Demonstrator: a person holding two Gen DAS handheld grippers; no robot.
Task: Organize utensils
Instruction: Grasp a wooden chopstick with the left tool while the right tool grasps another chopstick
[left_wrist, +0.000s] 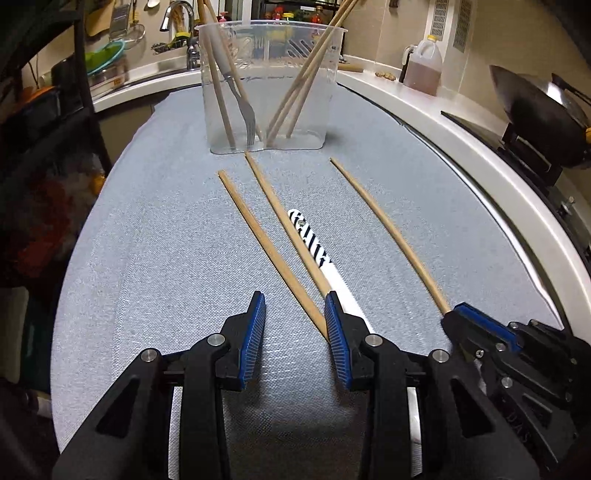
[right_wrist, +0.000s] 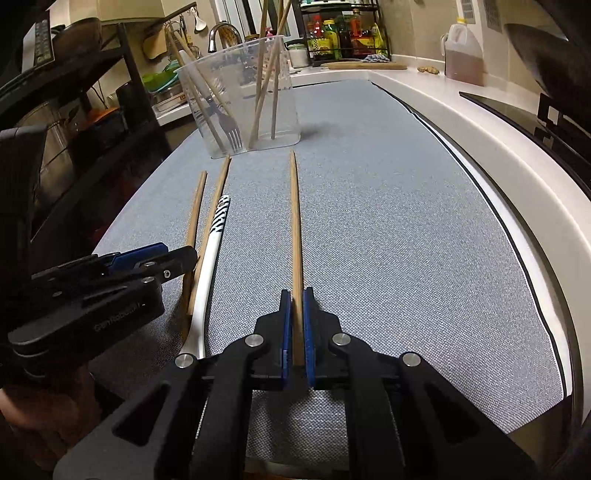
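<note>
Nearest, right gripper (right_wrist: 297, 295) clamped on the near end of 1 wooden chopstick (right_wrist: 295, 221), stick running straight away over the grey cloth (right_wrist: 406, 240) toward the far side. Left gripper (left_wrist: 294, 314) parted and low over the cloth, nothing pressed between its blue pads (left_wrist: 255, 332); near end of a second chopstick (left_wrist: 266, 243) reaching just inside the right pad. Just beside that, a third chopstick (left_wrist: 284, 218) lying across a white utensil handle (left_wrist: 314, 243) banded black at its far end, its head hidden beneath the left gripper. All 3 loose sticks pointed at the far end of the cloth. Farther back, a clear plastic holder (left_wrist: 269, 110) stood upright on the cloth, 1 grey-handled fork (left_wrist: 243, 110) tines-down in its left half with wooden sticks leaning, more chopsticks leaning in its right half. Beyond and right, on the white counter (left_wrist: 424, 110), a jug of brown liquid (left_wrist: 424, 66) and a dark wok (left_wrist: 539, 107).
</note>
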